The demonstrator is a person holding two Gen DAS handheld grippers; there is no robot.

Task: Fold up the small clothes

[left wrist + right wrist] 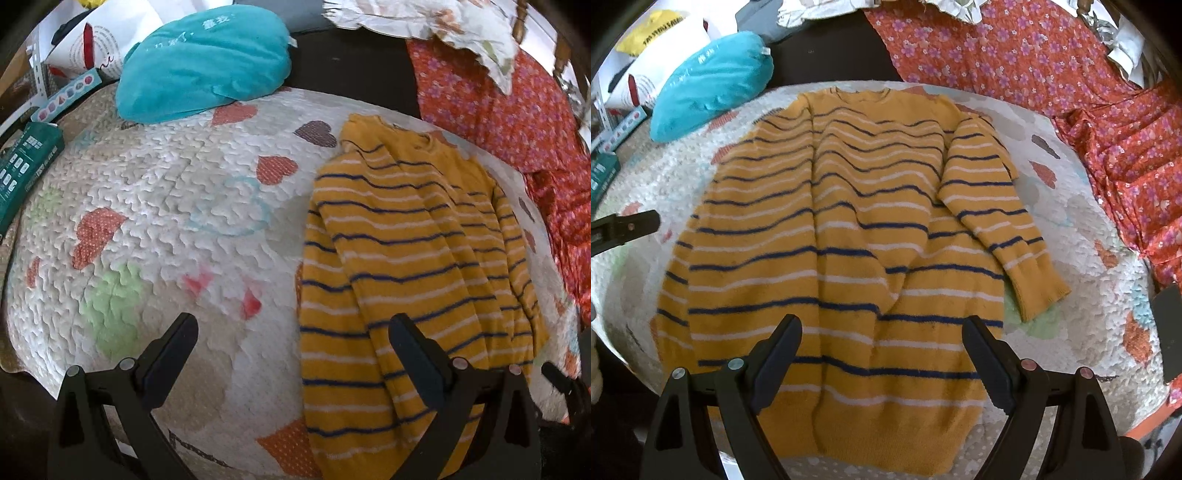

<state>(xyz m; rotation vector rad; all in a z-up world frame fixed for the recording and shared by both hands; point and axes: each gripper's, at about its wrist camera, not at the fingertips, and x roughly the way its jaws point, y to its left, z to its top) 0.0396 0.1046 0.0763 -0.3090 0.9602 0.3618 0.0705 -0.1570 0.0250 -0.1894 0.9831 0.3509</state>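
A heart-print quilt (1071,229) covers the surface. The yellow striped sweater (849,221) lies flat on the quilt, one sleeve folded across the body, the other sleeve (1004,221) extended beside it. A teal pillow (713,85) rests at the quilt's far edge. The right tool (882,332) hovers wide over the hem, holding nothing. The left tool (293,328) is spread wide and empty at the sweater's edge.

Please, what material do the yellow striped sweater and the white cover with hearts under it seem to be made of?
The sweater looks like a soft knit, maybe wool or acrylic: fuzzy matte surface, ribbed cuff and hem. The cover looks like quilted cotton fabric: puckered wavy stitching and printed hearts, no shine. The exact fibres cannot be told.
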